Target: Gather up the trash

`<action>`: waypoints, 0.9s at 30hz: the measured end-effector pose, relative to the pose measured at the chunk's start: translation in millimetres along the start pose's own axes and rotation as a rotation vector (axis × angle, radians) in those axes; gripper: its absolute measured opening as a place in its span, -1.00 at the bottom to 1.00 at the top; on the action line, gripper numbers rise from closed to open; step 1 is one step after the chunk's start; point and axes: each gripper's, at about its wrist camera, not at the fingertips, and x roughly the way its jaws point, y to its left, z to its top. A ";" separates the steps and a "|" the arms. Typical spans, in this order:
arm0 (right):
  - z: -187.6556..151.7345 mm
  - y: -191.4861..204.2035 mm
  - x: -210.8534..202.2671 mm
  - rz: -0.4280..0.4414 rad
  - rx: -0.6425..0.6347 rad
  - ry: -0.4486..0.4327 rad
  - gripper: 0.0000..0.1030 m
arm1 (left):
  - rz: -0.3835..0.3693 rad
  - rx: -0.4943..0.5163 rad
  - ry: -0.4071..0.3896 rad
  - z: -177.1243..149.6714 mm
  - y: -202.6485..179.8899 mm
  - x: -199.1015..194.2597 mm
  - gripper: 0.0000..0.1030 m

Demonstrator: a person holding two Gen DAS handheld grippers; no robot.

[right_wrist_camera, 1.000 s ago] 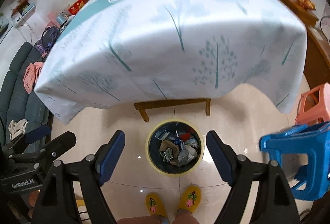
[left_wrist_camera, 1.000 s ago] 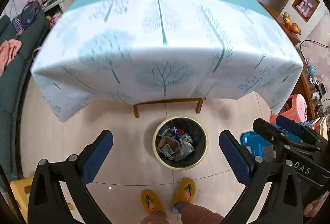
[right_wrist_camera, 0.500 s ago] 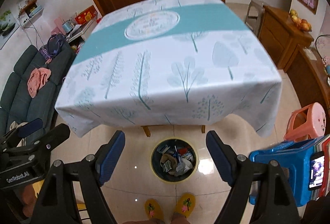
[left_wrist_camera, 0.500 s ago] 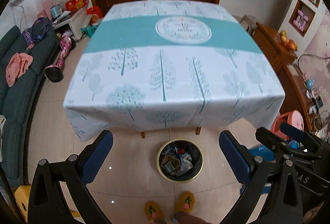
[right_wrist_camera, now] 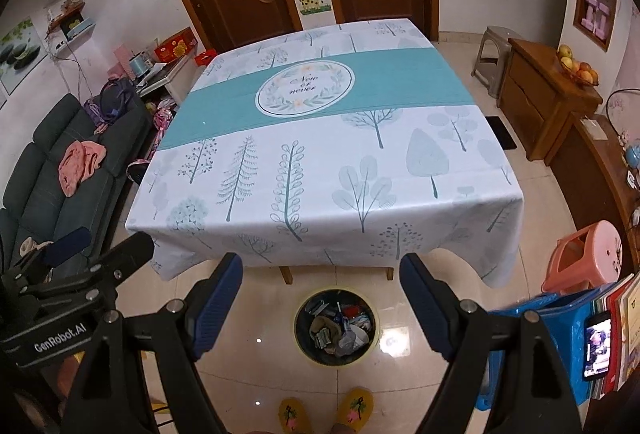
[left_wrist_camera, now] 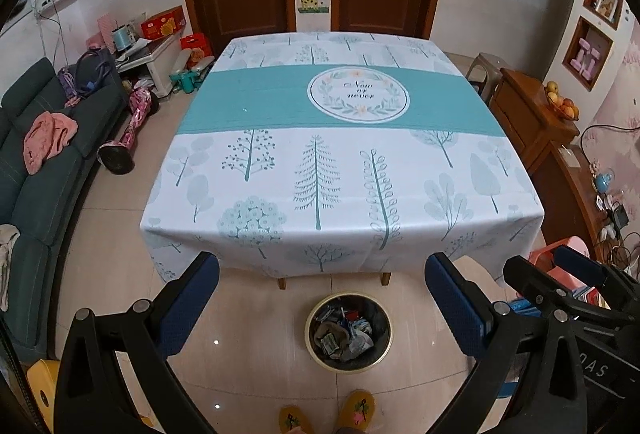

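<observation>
On my left, the left gripper point(left_wrist_camera: 322, 298) hangs high over the floor, tilted down past the table's near edge, its blue pads spread wide with nothing between them. Its body reads "GenRobot.AI" in the right wrist view. Centre, the trash bin point(left_wrist_camera: 349, 331) stands on the tiles just in front of the table point(left_wrist_camera: 340, 162), filled with crumpled wrappers; my yellow slippers point(right_wrist_camera: 324, 416) sit near it. The tablecloth medallion reads "Now or never". On my right, the right gripper point(right_wrist_camera: 321, 300) matches that pose, fingers wide apart and empty.
</observation>
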 end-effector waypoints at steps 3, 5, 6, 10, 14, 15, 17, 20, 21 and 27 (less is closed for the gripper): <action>2.4 -1.3 -0.2 0.000 0.003 -0.003 0.58 | 0.004 0.002 -0.004 0.9 -2.1 -1.4 0.98; 2.3 -1.8 -0.6 -0.001 0.001 -0.003 0.58 | 0.006 0.000 -0.007 0.8 -2.6 -3.1 0.98; 2.4 -1.9 -0.7 0.000 0.001 -0.004 0.58 | 0.006 -0.002 -0.008 1.6 -2.5 -3.2 0.98; 4.5 -3.2 -0.4 -0.002 -0.006 -0.005 0.58 | 0.005 -0.006 -0.008 3.6 -0.9 -2.1 0.98; 8.4 -3.8 1.4 -0.008 -0.010 -0.004 0.58 | -0.001 -0.005 -0.007 5.0 -3.4 -0.5 0.98; 9.5 -3.8 2.2 -0.010 -0.010 -0.002 0.58 | -0.002 -0.005 -0.007 5.7 -3.9 -0.3 0.98; 10.0 -3.4 3.4 -0.015 -0.013 -0.001 0.58 | -0.004 -0.003 -0.008 6.4 -5.4 0.3 0.98; 11.1 -2.5 4.5 -0.018 -0.014 -0.001 0.58 | -0.006 -0.004 -0.006 7.8 -6.3 2.1 0.98; 11.4 -2.3 4.7 -0.020 -0.014 -0.002 0.58 | -0.006 -0.004 -0.006 8.0 -6.0 2.3 0.98; 12.8 -2.2 5.7 -0.026 -0.015 -0.002 0.58 | -0.007 -0.005 -0.004 9.0 -6.6 4.0 0.98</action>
